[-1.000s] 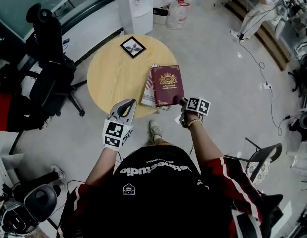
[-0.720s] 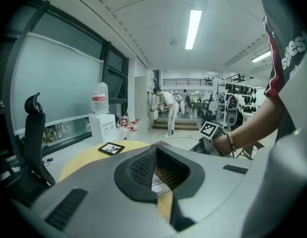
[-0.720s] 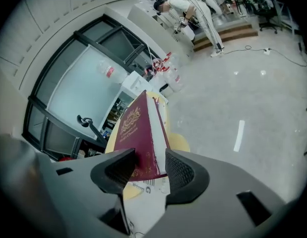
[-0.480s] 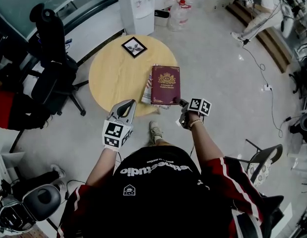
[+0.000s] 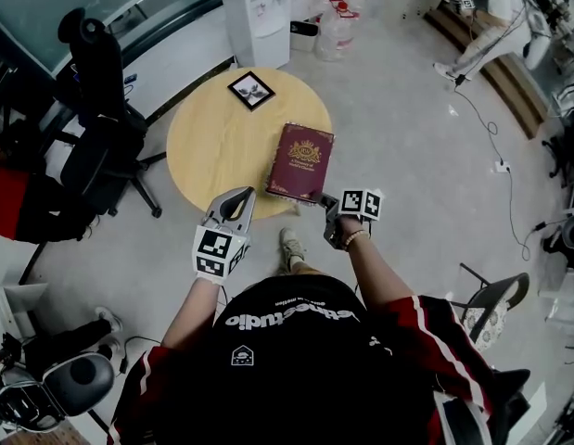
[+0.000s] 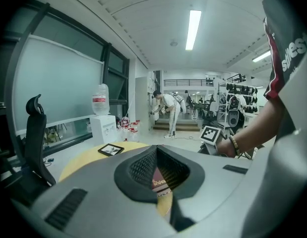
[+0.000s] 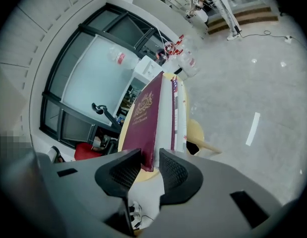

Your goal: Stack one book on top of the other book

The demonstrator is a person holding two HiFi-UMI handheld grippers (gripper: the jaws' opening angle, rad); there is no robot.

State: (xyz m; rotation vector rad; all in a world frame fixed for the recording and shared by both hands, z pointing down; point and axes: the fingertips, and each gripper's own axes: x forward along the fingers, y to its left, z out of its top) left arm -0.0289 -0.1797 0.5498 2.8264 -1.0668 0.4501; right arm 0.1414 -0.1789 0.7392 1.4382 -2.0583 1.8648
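Maroon book [image 5: 300, 160] lies at the near right rim of the round wooden surface [image 5: 212, 146], with its near corner jutting just past the edge. The right claw [image 5: 324, 200] has it by that corner: the jaws have just been closing and now pinch the cover and page block between their pads. A second book [image 7: 181, 118], white with red stars, shows only as a thin strip against the maroon one's underside in the right gripper view; in the head view the maroon book hides it. The left claw [image 5: 237, 198] hangs at the near edge of the surface, beside the books but apart from them, with its jaws together on nothing. Bare wood spreads to the left of the books, open as far as a small black picture frame [image 5: 249, 88] near the far rim. Open pale floor [image 5: 407, 137] lies to the right of the surface. A black office chair [image 5: 92, 146] crowds its left side, and a white water dispenser [image 5: 254, 12] stands beyond its far edge.
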